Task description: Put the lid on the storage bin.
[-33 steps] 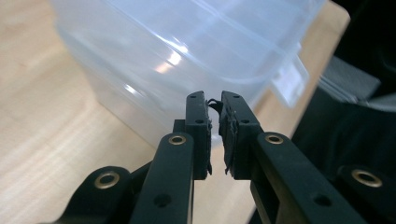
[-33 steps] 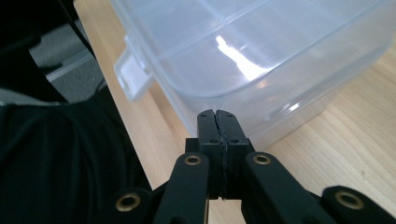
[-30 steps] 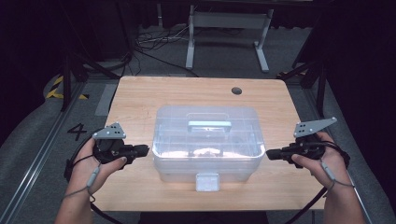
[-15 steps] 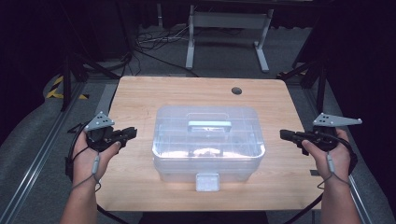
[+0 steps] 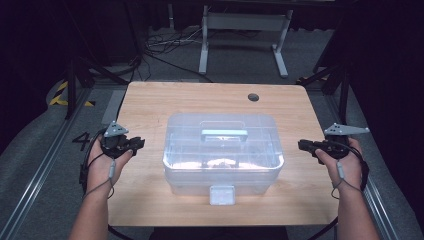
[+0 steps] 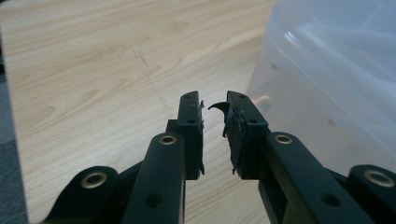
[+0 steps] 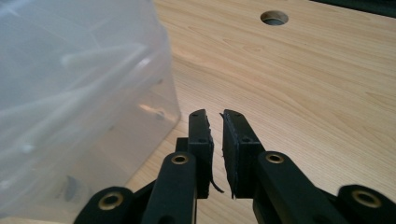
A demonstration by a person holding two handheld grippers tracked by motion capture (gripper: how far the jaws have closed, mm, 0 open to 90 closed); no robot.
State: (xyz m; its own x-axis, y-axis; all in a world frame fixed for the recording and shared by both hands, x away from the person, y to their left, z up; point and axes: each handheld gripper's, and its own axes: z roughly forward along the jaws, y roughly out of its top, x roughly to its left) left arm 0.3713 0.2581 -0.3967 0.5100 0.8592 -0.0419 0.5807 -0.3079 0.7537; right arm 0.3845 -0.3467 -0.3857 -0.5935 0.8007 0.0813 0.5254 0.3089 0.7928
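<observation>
Flanking the clear lidded plastic storage box (image 5: 223, 152) at mid-table, the left gripper (image 5: 138, 143) and right gripper (image 5: 302, 145), jaws just parting and empty, seem poised to advance inward toward its side walls.

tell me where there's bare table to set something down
Widest free patch: the table behind the bin, up to the hole. Bare strips run down either side of the bin, near the left gripper and right gripper. The front edge is tight around the bin's latch.
</observation>
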